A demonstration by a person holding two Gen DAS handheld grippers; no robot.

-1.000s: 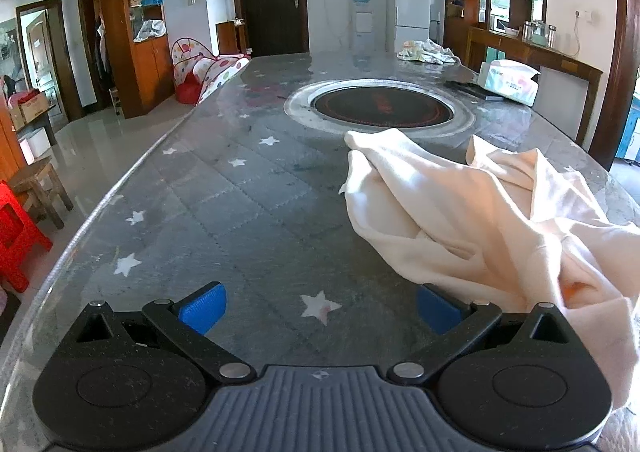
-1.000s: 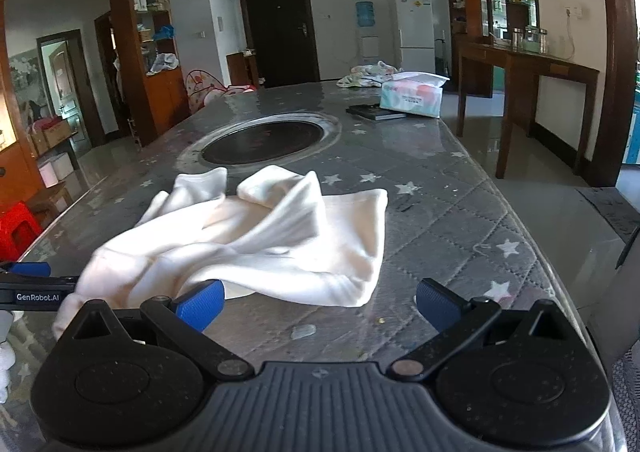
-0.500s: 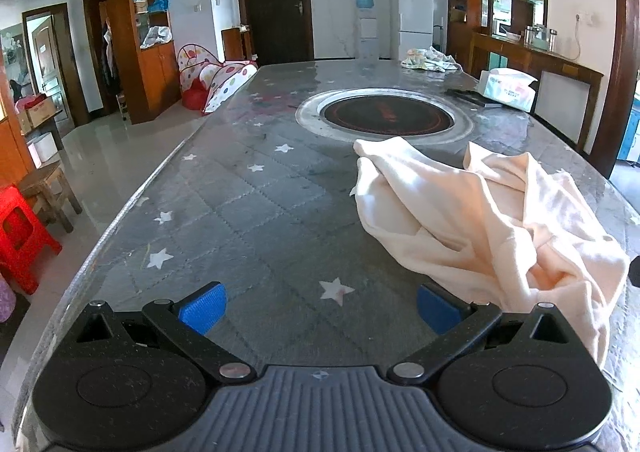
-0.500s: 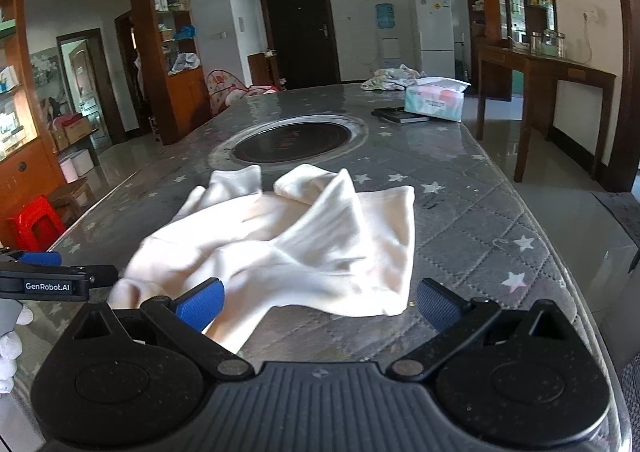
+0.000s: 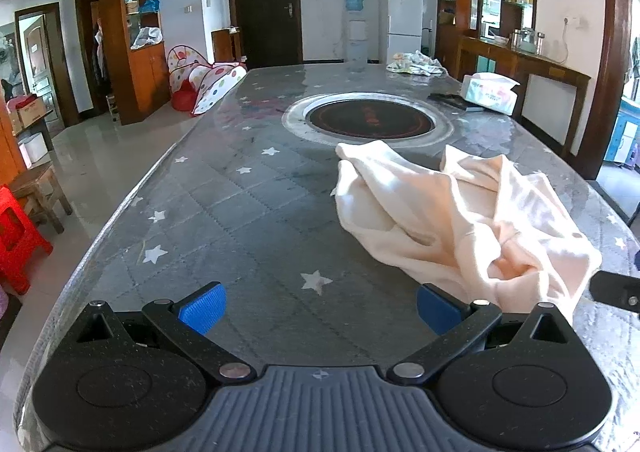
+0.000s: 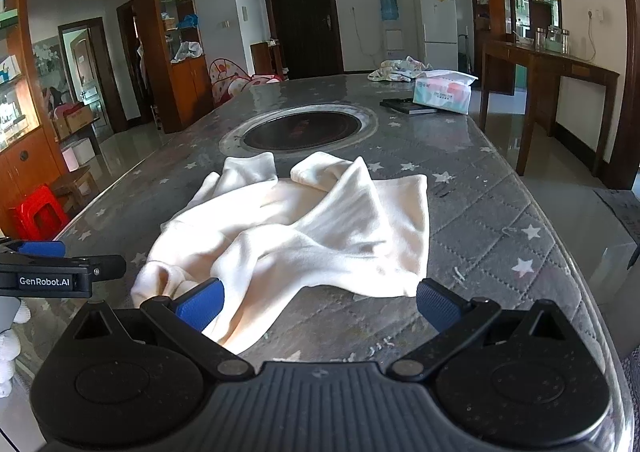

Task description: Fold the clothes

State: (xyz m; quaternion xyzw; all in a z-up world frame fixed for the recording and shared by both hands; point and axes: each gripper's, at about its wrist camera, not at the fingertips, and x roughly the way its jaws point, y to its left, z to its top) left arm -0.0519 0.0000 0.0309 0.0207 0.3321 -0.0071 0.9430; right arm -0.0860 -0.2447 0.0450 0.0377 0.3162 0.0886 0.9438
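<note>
A crumpled cream garment (image 5: 460, 219) lies on the grey star-patterned table (image 5: 240, 211), just in front of the round cooktop. In the right wrist view it (image 6: 312, 228) spreads across the middle. My left gripper (image 5: 320, 304) is open and empty, above the table to the left of the garment, whose near corner lies by the right fingertip (image 5: 436, 308). My right gripper (image 6: 318, 302) is open and empty, above the garment's near edge, with its left fingertip (image 6: 200, 302) over the cloth. The left gripper also shows at the left edge of the right wrist view (image 6: 60, 272).
A round black cooktop (image 5: 368, 117) is set in the table's middle. A tissue box (image 6: 442, 91), a dark flat object (image 6: 406, 105) and a heap of cloth (image 6: 396, 69) sit at the far end. Red stools (image 5: 16, 232) and a wooden stool stand left of the table.
Both grippers have drawn back and risen a little, so the garment sits farther off in both views. Both have stayed open. The garment lies unchanged.
</note>
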